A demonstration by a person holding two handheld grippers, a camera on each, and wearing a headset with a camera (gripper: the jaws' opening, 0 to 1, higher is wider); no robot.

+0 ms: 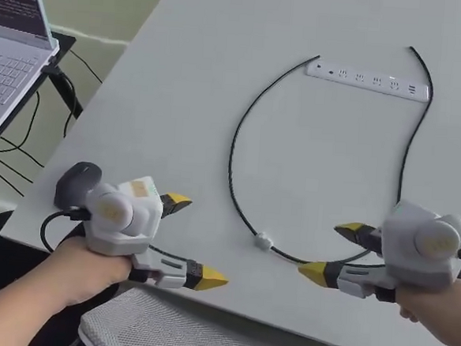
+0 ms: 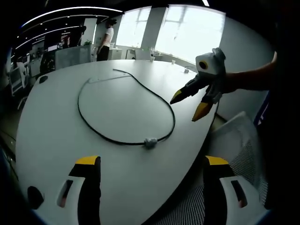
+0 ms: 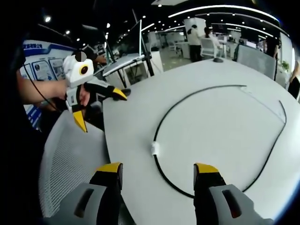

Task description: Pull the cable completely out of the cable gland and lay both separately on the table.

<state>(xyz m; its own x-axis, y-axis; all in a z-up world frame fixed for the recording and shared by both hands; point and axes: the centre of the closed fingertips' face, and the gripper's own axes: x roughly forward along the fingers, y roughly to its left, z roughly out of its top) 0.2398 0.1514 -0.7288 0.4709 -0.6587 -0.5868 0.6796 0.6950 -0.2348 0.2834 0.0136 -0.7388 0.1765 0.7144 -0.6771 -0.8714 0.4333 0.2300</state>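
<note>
The white cable gland [image 1: 263, 241] sits on the tabletop [image 1: 180, 98], threaded on the black cable [image 1: 231, 165]. It lies between the left tongs [image 1: 206, 240] and the right tongs [image 1: 320, 248], just ahead of both sets of tips. The cable runs away from it on both sides in a wide loop, and its far reaches end up near a white power strip [image 1: 371, 80] well beyond the tongs. Neither pair touches cable or gland. Both stand wide apart and empty, aimed inward at the gland from opposite sides. This is likely so that one can pinch the gland while the other takes the cable beside it and draws it through. The pull has not begun. Behind the left tongs a dark mouse [image 1: 75, 182] rests at the tabletop's edge, with a laptop [image 1: 10, 39] farther out on that side.
</note>
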